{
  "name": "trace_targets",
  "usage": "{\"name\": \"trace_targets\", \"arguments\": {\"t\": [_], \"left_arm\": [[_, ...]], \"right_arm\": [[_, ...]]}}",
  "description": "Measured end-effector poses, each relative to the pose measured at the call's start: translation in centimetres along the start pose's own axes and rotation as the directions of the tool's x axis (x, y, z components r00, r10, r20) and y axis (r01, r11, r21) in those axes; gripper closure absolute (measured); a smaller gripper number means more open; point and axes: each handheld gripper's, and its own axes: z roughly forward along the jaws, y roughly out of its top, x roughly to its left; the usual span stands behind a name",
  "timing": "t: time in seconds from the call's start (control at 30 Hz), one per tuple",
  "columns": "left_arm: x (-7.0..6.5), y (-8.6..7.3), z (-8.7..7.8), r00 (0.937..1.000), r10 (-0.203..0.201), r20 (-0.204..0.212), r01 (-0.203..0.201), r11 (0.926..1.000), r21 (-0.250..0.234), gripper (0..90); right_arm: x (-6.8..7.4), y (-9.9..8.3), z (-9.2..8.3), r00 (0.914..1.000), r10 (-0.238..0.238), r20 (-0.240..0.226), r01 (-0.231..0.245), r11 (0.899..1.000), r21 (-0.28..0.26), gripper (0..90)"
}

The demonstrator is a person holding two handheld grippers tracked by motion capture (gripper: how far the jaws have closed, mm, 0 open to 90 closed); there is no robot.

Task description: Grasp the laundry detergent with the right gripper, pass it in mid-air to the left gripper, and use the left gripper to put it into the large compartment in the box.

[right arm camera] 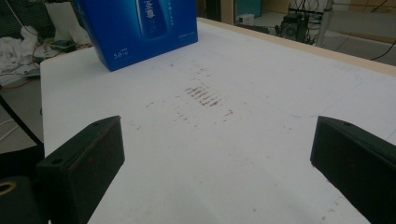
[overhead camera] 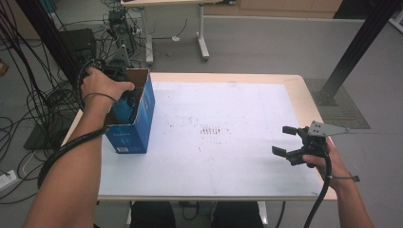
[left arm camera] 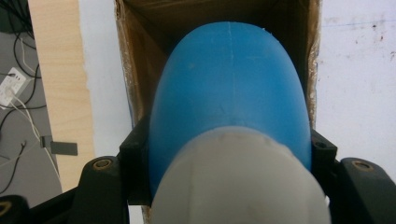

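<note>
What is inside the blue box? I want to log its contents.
A blue bottle with a white cap, gripped by the left gripper, sits in the blue box. The bottle covers whatever lies beneath it.

— What carries it all?
— A bench [overhead camera: 304, 95] with a pale wooden edge, covered by a white sheet [overhead camera: 228, 156] with faint brownish marks near the middle.
— And directly on it?
— A blue carton [overhead camera: 135, 121], standing open-topped at the left edge.

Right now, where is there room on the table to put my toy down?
The white mat is bare between the box and the right claw. The left end is crowded: the left claw holds a bottle inside the box.
</note>
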Motion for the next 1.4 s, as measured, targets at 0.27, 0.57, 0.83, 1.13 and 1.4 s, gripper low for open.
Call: {"name": "trace_targets", "arguments": {"t": [0.27,0.57,0.83,1.13,1.4], "left_arm": [[-0.1,-0.1,0.9,1.0,0.001,-0.003,-0.001,1.0,0.005,38.1],[-0.1,-0.1,2.1,1.0,0.002,0.002,-0.002,0.9999,0.017,38.1],[-0.1,-0.1,3.2,1.0,0.006,0.0,-0.006,0.9995,0.032,38.1],[-0.1,-0.2,3.9,1.0,0.006,-0.002,-0.006,0.9993,0.038,38.1],[-0.1,-0.3,4.0,1.0,0.003,-0.001,-0.003,0.9994,0.035,38.1]], "right_arm": [[0.0,0.0,0.0,1.0,0.001,0.002,-0.001,1.0,0.001,2.7],[0.0,-0.1,0.1,1.0,0.003,0.002,-0.003,1.0,0.002,2.7],[-0.1,-0.3,0.2,1.0,0.006,0.002,-0.006,1.0,0.005,2.7],[-0.1,-0.2,0.3,1.0,0.005,0.003,-0.005,1.0,0.003,2.6],[-0.1,-0.3,0.3,1.0,0.007,0.003,-0.007,1.0,0.0,2.6]]}}
